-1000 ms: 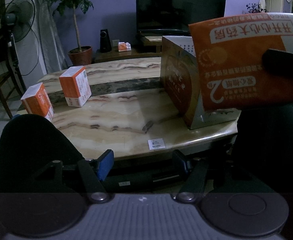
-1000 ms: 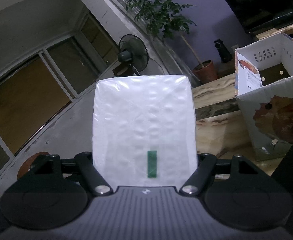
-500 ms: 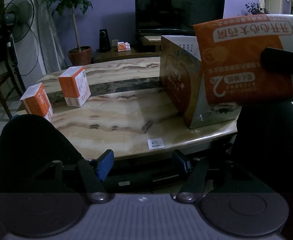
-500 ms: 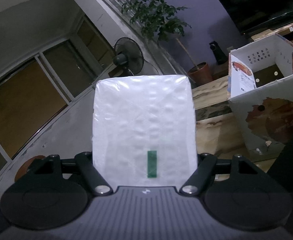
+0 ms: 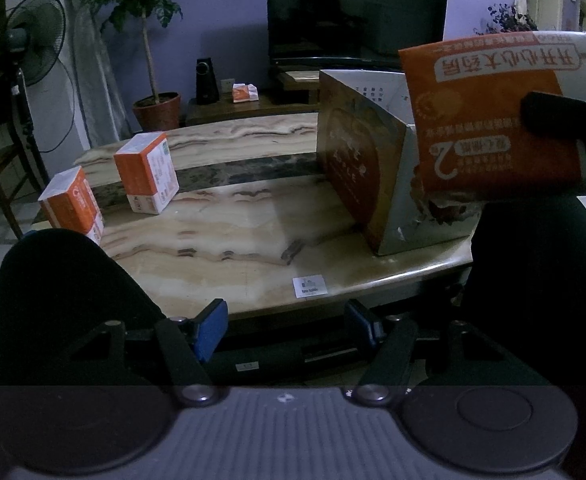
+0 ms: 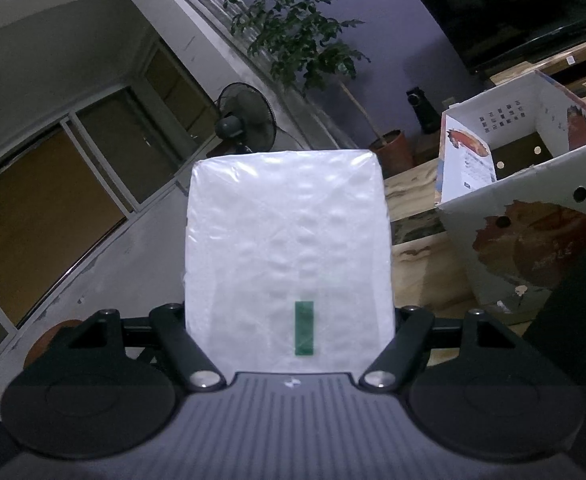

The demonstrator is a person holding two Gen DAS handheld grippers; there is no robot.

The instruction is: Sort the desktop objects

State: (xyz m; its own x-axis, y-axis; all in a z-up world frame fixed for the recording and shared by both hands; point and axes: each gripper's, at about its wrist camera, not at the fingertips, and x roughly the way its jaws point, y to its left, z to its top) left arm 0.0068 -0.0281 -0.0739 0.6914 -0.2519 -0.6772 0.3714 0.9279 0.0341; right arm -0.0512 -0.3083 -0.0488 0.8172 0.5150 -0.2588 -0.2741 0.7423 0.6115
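1. Up in the air, the right gripper (image 6: pixel 289 320) pinches a tissue pack (image 6: pixel 287 240) beside the open cardboard box (image 5: pixel 373 176).
2. The left gripper (image 5: pixel 289 326) is spread, empty, below the table (image 5: pixel 221 240) edge.
3. Two tissue packs (image 5: pixel 147 178) stand at the table's far-left side.

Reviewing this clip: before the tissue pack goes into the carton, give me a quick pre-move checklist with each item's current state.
1. Right gripper jaws clamped on the tissue pack: ok.
2. Carton top open: ok.
3. Pack already over the carton opening: not ok, it hangs beside the near wall.
4. Room inside the carton: cannot tell, the floor is mostly hidden.
5. Left gripper empty, jaws open: ok.
6. Two orange boxes left on the table: ok.
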